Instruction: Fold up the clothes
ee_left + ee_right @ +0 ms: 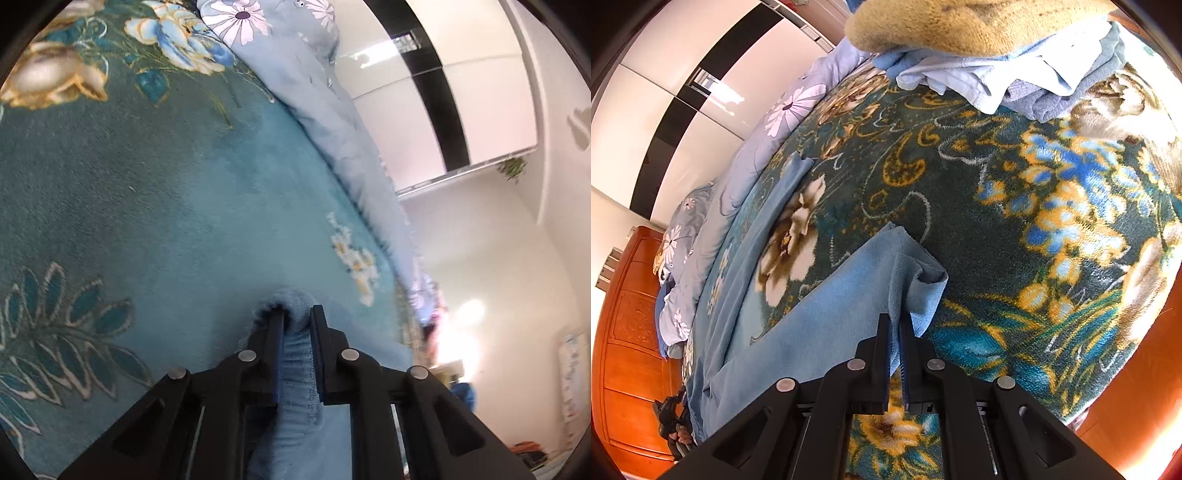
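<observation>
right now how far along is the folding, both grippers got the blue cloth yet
Both have it. The right gripper is shut on a corner of the blue cloth, and the left gripper pinches another bunched edge of it. No fold is made yet: the cloth trails loosely over the floral blanket. Still left: this fold, and the rumpled pile of clothes at the far end.

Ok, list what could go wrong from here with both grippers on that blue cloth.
1. The left gripper pinches only a bunched edge of the blue garment; it may slip out when lifted.
2. The right gripper holds a thin fold near a corner, so that corner could flop and spoil the fold line.
3. The plush floral blanket underneath looks grippy and may drag the cloth into wrinkles.
</observation>
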Demonstrator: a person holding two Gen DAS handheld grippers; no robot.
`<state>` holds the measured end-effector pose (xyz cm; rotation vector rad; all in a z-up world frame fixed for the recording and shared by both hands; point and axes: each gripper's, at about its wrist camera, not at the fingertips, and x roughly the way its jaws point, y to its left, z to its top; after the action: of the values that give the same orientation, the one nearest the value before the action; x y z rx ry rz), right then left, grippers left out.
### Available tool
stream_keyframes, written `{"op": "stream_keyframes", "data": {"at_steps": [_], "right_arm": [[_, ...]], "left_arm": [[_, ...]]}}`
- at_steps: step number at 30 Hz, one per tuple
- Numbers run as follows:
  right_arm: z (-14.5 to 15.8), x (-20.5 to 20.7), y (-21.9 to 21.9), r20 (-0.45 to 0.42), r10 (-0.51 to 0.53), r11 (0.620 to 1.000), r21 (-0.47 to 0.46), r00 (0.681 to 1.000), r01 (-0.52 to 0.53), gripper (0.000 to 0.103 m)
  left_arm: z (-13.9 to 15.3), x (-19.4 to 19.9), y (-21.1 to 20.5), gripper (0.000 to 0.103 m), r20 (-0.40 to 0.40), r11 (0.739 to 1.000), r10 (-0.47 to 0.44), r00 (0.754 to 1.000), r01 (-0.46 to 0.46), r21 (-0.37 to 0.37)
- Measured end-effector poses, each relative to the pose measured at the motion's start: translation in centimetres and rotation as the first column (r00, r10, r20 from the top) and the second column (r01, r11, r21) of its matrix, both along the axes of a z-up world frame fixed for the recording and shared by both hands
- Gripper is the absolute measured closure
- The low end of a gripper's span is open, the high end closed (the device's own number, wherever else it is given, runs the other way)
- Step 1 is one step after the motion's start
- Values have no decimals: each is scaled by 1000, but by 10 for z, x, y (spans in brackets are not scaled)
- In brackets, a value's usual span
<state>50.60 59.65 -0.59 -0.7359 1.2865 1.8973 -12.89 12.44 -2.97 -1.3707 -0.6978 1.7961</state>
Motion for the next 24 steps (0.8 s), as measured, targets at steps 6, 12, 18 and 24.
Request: {"op": "stream_keyframes", "data": {"at_steps": [6, 12, 18, 24], "right_arm": [[0, 0, 0, 2, -3, 1000, -3, 1000, 3, 97], [0, -1, 1, 5, -2, 1000, -6, 1000, 2, 97], [1, -2, -2, -3, -6, 1000, -10, 1000, 6, 97], [1, -2, -2, -5, 6, 1000, -8, 1000, -6, 97]], "left_arm": [[3, -7, -12, 97, -45, 989, 73, 996, -79, -128], [-8, -14, -14, 97, -55, 961, 30, 998, -44, -273], [2, -11, -17, 96, -39, 969, 18, 999, -27, -247], [47, 33, -48, 74, -137, 977, 60, 989, -86, -196]]}}
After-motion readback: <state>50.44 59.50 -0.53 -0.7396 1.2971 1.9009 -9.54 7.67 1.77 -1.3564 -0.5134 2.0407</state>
